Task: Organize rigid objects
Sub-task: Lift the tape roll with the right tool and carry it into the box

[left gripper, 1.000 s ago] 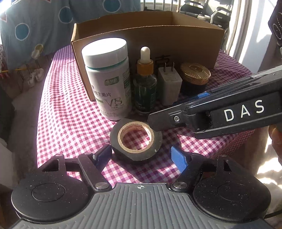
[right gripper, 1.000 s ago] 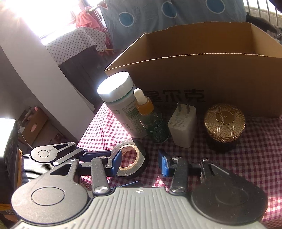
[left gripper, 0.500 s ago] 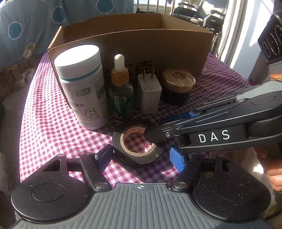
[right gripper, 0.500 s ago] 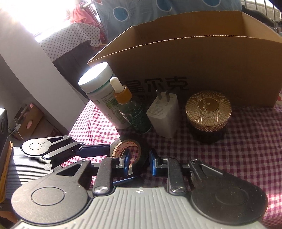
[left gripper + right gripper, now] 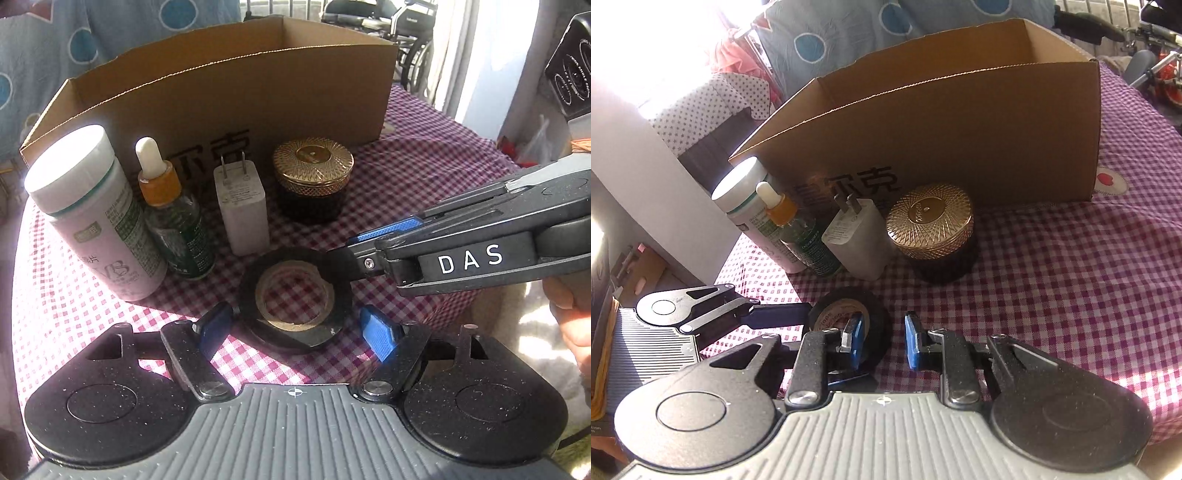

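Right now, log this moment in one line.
right gripper: just closing, straddling tape rim, grip unclear | left gripper: open, just widening, flanking tape | tape: flat on cloth

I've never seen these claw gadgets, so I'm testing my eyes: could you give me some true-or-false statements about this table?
1. The tape roll lies flat on the checked cloth. True.
2. The charger is inside the cardboard box. False: it stands outside, in front of the box, between the dropper bottle and the gold-lidded jar.
3. The dropper bottle stands upright beside the white bottle. True.
4. The left claw is clamped on the gold-lidded jar. False: it is open, its jaws have just been opening, and its fingers stand on either side of the tape roll, well short of the jar.
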Demonstrator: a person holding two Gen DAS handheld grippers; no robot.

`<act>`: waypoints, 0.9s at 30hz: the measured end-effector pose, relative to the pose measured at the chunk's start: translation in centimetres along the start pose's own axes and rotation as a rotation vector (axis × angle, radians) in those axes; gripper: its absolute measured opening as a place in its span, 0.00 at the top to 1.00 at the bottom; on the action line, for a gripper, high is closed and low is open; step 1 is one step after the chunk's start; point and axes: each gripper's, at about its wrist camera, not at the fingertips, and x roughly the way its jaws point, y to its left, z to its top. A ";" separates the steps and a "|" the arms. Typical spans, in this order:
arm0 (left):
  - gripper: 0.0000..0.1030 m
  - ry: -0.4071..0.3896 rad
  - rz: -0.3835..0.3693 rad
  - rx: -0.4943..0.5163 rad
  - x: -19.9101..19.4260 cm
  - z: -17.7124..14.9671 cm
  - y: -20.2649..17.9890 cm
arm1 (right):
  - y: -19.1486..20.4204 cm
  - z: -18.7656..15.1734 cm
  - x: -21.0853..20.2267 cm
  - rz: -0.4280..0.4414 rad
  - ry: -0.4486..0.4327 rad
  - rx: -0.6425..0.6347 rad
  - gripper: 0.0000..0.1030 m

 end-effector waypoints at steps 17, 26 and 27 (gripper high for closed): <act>0.36 -0.022 0.011 -0.031 -0.4 0.2 0.2 | 1.8 -0.1 1.7 -0.033 -0.013 -0.087 0.82; 0.36 -0.087 0.031 -0.023 -2.7 0.5 -0.5 | 2.3 0.0 -1.5 -0.037 -0.077 -0.107 0.82; 0.36 -0.096 0.033 -0.023 -3.1 0.5 -0.6 | 2.5 0.0 -1.9 -0.037 -0.086 -0.111 0.82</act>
